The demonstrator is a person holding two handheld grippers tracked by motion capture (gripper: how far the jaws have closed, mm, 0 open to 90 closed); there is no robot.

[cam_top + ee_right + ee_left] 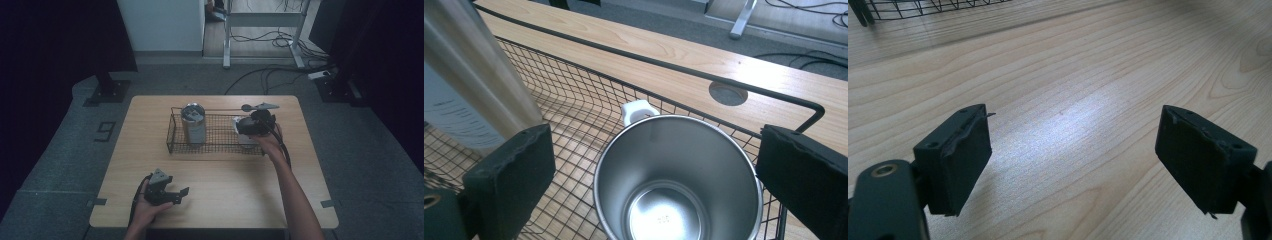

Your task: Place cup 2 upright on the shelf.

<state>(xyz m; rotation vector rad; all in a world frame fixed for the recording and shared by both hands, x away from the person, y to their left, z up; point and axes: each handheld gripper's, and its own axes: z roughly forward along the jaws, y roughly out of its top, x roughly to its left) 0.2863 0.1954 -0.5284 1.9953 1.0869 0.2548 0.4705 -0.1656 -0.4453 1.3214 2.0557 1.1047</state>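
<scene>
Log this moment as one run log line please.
right gripper: jaws open astride steel cup | cup: upright in wire basket beside tall canister | left gripper: open, empty, over table

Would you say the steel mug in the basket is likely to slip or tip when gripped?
The mug looks polished, so probably slippery against the pads. It is empty and thin-walled, likely light. It stands upright on the basket mesh, so a sideways nudge might tip it.
</scene>
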